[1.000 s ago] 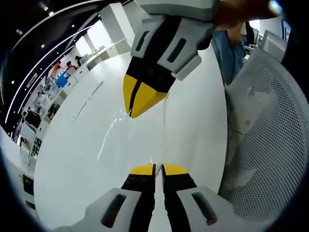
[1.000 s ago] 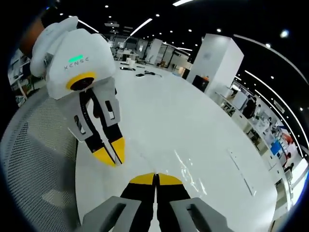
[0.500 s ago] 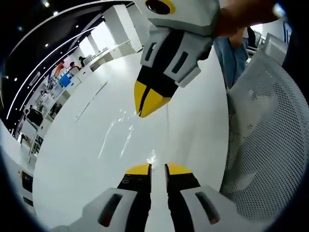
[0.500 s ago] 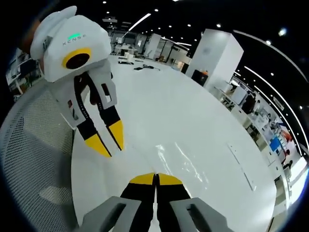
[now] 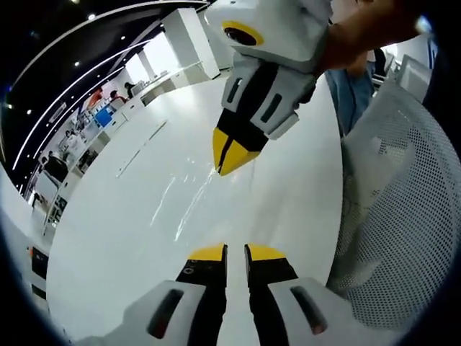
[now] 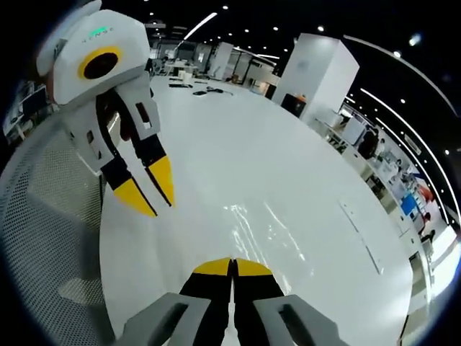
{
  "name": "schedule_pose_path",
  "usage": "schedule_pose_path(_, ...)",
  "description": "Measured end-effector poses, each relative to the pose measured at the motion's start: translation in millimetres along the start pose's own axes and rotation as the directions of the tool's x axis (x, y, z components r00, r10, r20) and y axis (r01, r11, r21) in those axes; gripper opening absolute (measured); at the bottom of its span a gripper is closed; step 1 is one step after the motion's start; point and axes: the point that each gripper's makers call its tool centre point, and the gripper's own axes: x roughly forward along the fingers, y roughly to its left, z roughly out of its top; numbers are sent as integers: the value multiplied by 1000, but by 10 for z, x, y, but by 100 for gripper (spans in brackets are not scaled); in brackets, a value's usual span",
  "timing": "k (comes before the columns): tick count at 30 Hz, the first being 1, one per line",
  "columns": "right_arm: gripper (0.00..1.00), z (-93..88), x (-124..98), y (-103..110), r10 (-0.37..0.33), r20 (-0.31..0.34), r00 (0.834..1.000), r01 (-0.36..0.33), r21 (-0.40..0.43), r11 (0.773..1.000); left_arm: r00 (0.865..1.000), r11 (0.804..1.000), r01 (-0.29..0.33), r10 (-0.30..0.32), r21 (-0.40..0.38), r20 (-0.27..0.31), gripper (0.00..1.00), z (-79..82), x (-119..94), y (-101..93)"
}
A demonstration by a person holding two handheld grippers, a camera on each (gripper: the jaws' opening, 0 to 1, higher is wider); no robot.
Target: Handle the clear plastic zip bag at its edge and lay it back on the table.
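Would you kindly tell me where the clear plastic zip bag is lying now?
In the right gripper view, the clear plastic zip bag lies on the white table, just beyond the right hand-held gripper.

open-plan office | white table (image 6: 288, 166) | desk rows (image 5: 79, 137) | ceiling strip lights (image 6: 205, 16)

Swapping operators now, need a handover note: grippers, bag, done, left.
Left gripper: jaws open, holding nothing, above the table.
Right gripper: jaws shut, low over the table; I can't tell whether they pinch the bag's edge.
Bag: seen only as clear glints, apparently lying flat on the table just ahead of the right gripper.
Done: the bag looks laid down and the left gripper is off it.
Left: probably open the right gripper in case it holds the edge, lift both away, and check that the bag lies flat.
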Motion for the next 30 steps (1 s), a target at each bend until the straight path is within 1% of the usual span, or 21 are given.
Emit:
schedule_pose_path(2, 0, -4, -36, -22, -4, -2, 1000, 4, 7, 1000, 1000, 1000, -5, 5, -6, 0, 7, -32, -18, 25)
schedule_pose_path(5, 0, -40, -15, -43, -17, -13, 1000, 17, -4, 1000, 1000, 1000, -5, 5, -21, -4, 7, -74, -47, 28)
schedule_pose_path(7, 0, -70, 3, -41, -20, -17, 1000, 20, -3, 1000, 1000, 1000, -9, 9, -30, -3, 7, -144, -42, 73)
schedule_pose_path(8, 0, -82, 8, -35, -20, -19, 1000, 20, -4, 1000, 1000, 999, -10, 10, -34, -5, 7, -139, -66, 64)
schedule_pose_path(12, 0, -123, 10, 38, -17, -33, 999, 17, -12, 1000, 1000, 998, -17, 16, -53, -12, 7, -207, -101, 81)
schedule_pose_path(14, 0, -167, 50, 70, -2, -40, 999, 1, -20, 1000, 1000, 998, -19, 18, -61, -14, 7, -239, -101, 99)
schedule_pose_path(17, 0, -197, 76, 118, 2, -53, 999, -5, -42, 999, 1000, 998, -21, 20, -67, -16, 7, -236, -116, 92)
schedule_pose_path(21, 0, -233, 108, 99, 3, -59, 998, -4, -30, 1000, 1000, 997, -22, 21, -68, -15, 7, -236, -122, 86)
schedule_pose_path(26, 0, -268, 155, 19, -9, -72, 997, 8, -15, 1000, 1000, 998, -23, 22, -67, -17, 6, -245, -149, 90)
schedule_pose_path(30, 0, -281, 195, -20, -12, -81, 997, 11, -9, 1000, 999, 997, -30, 29, -75, -22, 7, -289, -174, 127)
